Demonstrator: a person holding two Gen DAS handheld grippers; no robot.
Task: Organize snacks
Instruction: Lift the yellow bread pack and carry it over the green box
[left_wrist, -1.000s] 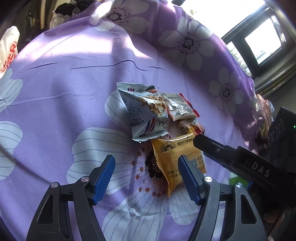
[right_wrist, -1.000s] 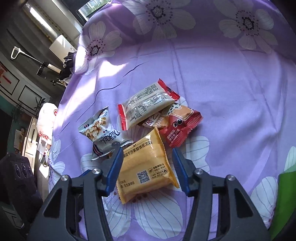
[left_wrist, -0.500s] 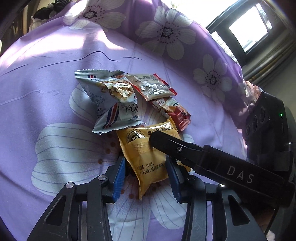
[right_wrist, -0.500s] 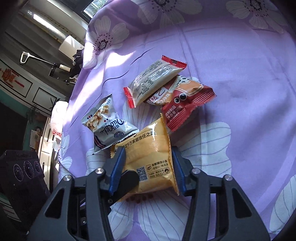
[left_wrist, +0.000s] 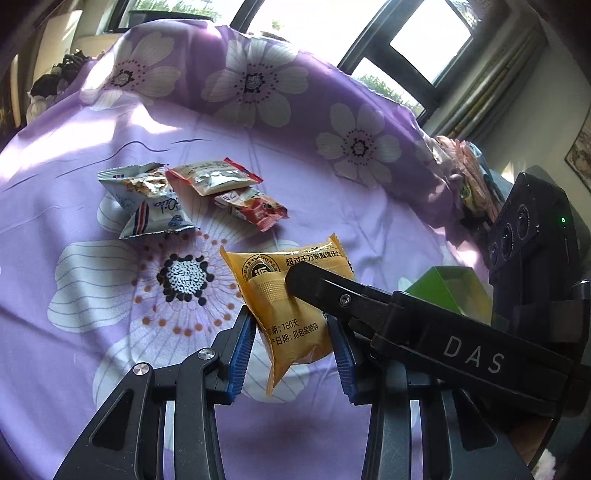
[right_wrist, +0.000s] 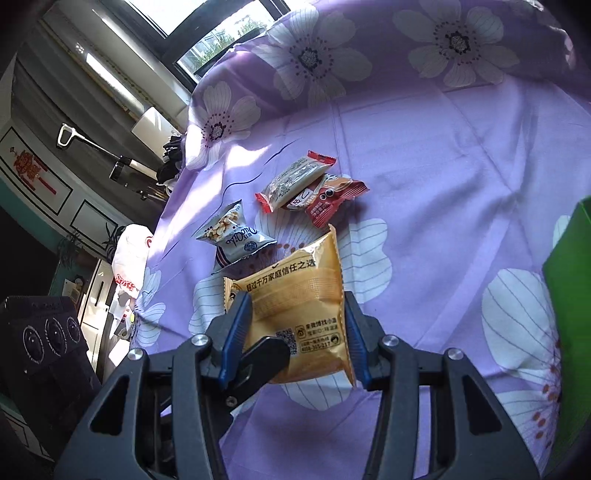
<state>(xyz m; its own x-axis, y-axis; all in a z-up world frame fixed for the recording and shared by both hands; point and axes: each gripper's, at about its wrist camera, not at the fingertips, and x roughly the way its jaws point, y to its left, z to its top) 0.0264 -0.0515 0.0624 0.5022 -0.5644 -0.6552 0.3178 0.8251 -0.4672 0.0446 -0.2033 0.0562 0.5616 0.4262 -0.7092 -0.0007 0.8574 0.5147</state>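
Lifted off the purple cloth (left_wrist: 369, 221) since the earlier frame, the yellow snack packet (left_wrist: 291, 306) hangs clamped between both the left tool (left_wrist: 291, 350) and right tool (right_wrist: 295, 339). Three packets (right_wrist: 295, 195) lie ahead of the tools, likely unsorted; a green box (right_wrist: 569, 295) stands right.

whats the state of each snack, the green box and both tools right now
orange packet: sealed, lifted off the cloth, gripped by both tools
left tool: shut on the orange packet
right tool: shut on the orange packet
white popcorn packet: sealed, lying on the cloth
beige packet: sealed, overlapping the red packet
green box: open or closed unclear
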